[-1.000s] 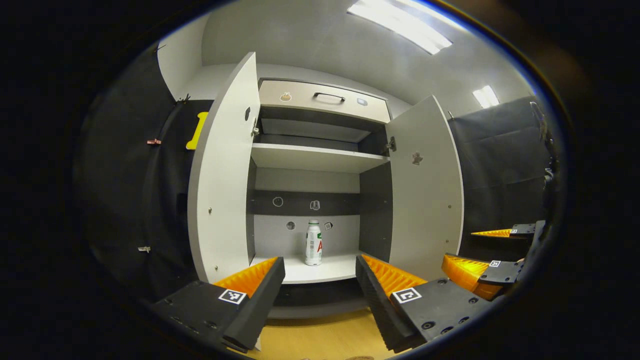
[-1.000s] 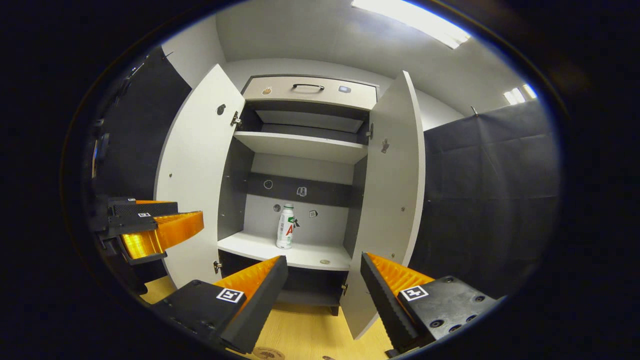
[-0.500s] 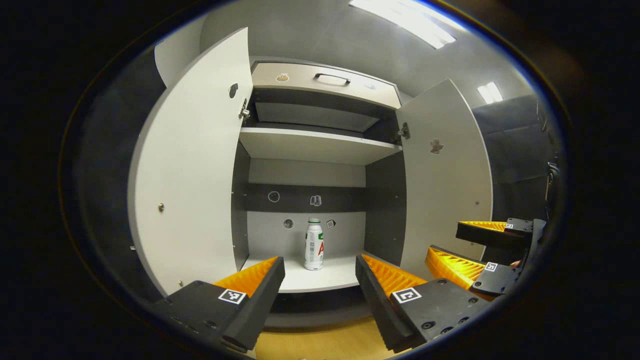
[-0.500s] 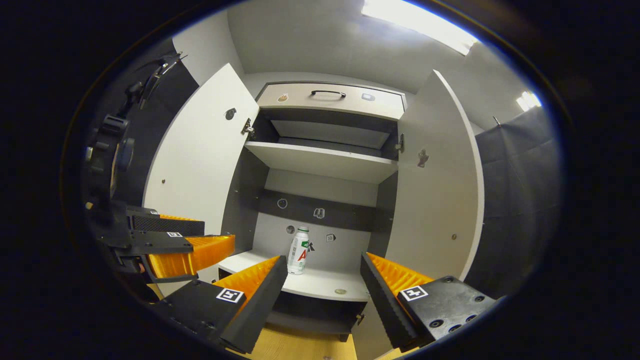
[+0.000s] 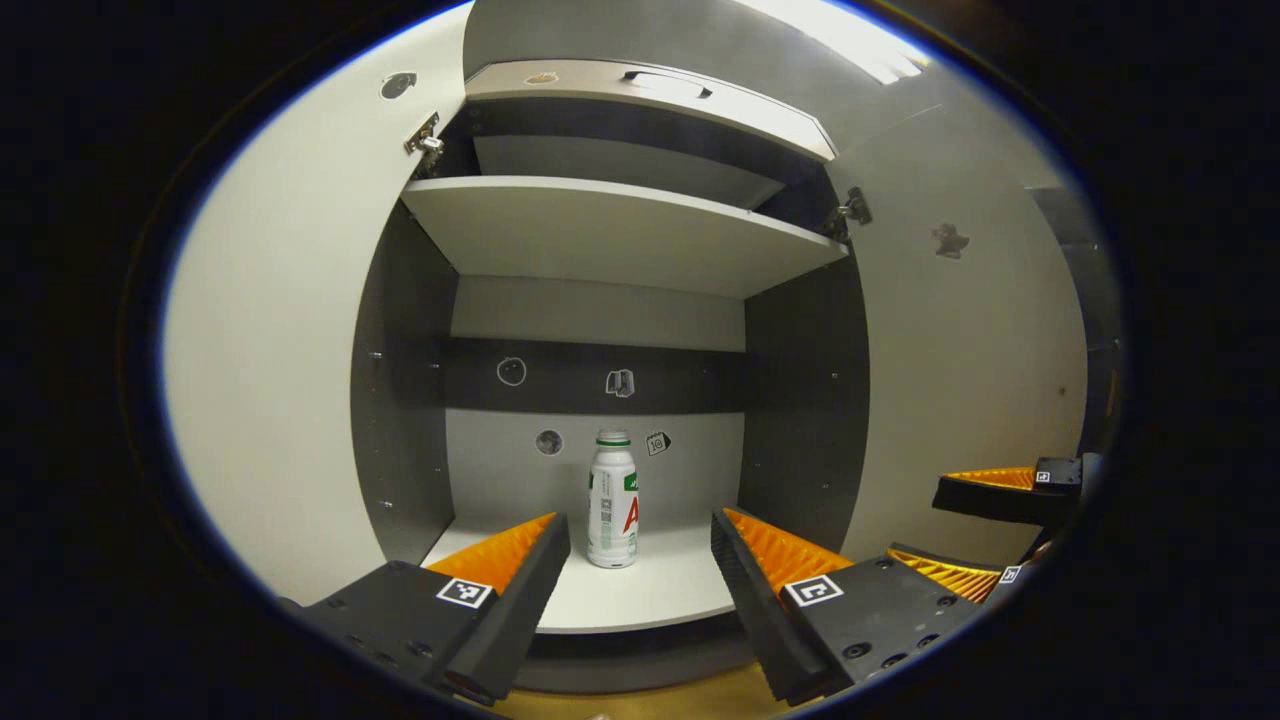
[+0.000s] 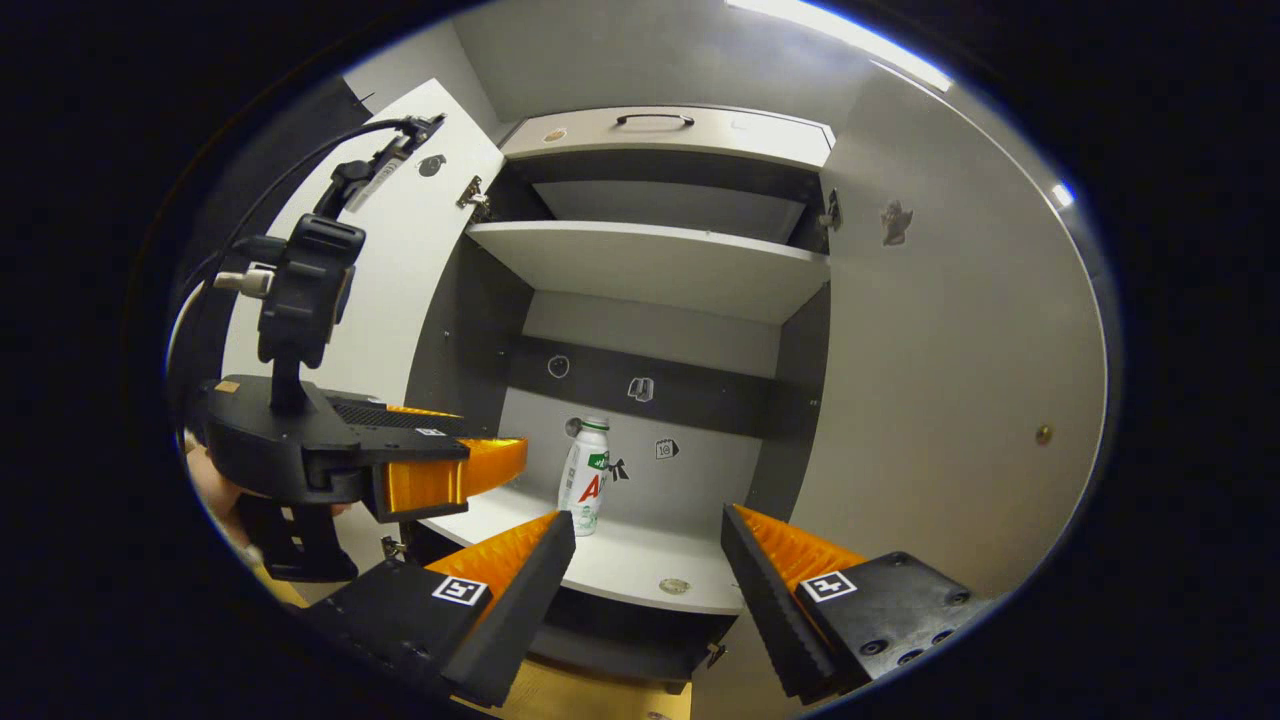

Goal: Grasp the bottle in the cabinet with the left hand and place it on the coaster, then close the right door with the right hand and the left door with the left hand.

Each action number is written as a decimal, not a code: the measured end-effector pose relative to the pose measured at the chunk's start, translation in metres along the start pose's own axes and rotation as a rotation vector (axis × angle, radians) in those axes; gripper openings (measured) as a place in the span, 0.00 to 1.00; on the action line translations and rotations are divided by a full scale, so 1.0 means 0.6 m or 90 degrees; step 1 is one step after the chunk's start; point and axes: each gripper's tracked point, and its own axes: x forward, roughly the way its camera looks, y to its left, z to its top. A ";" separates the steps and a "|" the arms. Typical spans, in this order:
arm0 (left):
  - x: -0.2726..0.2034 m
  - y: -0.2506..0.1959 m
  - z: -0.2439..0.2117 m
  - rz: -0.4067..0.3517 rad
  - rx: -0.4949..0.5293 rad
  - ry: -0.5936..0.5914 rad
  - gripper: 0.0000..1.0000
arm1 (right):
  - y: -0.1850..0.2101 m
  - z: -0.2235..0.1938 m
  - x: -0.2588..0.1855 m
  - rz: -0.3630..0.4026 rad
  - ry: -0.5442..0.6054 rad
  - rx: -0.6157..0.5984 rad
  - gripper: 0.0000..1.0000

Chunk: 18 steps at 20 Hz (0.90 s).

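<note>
Bottle [image 5: 612, 500] standing upright on shelf [image 5: 660, 595], ahead of and between left gripper's [image 5: 640, 560] parted fingers, untouched. Holding jaws wide for straddling it. Right gripper [image 6: 648, 560] likewise parted, empty.

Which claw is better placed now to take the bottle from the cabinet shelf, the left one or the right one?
The left claw. It is open and the bottle stands upright on the lower shelf almost straight ahead between its fingers. From the right claw, also open, the bottle sits off to the left.
</note>
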 end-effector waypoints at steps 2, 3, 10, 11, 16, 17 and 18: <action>0.049 0.002 -0.005 -0.011 -0.003 0.001 0.90 | -0.005 -0.012 0.022 0.008 0.007 0.013 0.98; 0.071 0.004 -0.010 -0.018 0.001 -0.001 0.90 | -0.008 -0.015 0.033 0.011 0.004 0.026 0.98; 0.208 0.034 -0.071 -0.008 0.004 0.036 0.90 | -0.002 -0.092 0.110 0.053 0.059 0.086 0.98; 0.223 0.039 -0.083 -0.002 0.002 0.046 0.90 | -0.002 -0.102 0.118 0.059 0.068 0.093 0.98; 0.280 0.056 -0.110 0.005 -0.007 0.060 0.90 | -0.007 -0.139 0.147 0.069 0.090 0.088 0.97; 0.288 0.057 -0.114 0.006 -0.001 0.061 0.90 | -0.006 -0.147 0.150 0.074 0.096 0.081 0.97; 0.297 0.057 -0.115 0.007 0.005 0.061 0.90 | -0.006 -0.154 0.151 0.077 0.102 0.077 0.98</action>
